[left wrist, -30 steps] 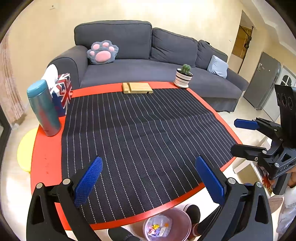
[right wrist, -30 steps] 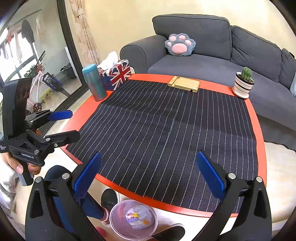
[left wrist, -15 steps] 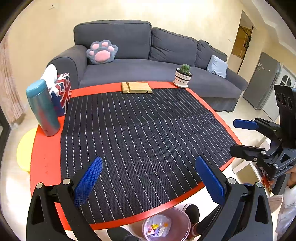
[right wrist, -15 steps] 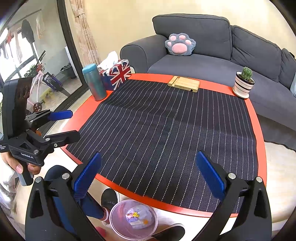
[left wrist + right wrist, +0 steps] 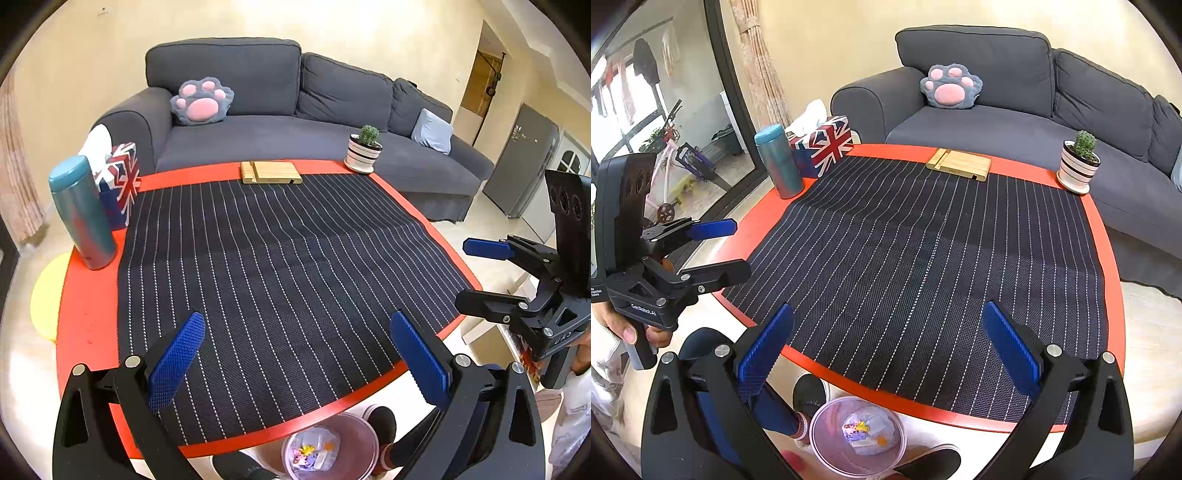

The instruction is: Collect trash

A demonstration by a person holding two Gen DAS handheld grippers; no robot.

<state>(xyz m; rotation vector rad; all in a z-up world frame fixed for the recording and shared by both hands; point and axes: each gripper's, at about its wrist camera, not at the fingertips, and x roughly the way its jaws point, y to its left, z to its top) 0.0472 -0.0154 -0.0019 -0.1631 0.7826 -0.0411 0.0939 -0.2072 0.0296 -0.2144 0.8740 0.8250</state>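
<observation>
trash (image 5: 866, 432) already in bin (image 5: 820, 441) on floor, just under near edge of surface (image 5: 1108, 280). left hand-held gripper (image 5: 295, 363) and right hand-held gripper (image 5: 888, 360) both agape, empty. risk: knocking bin over when lowering.

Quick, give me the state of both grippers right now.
Left gripper: open, holding nothing, above the near edge of the table.
Right gripper: open, holding nothing, above the near edge too.
</observation>
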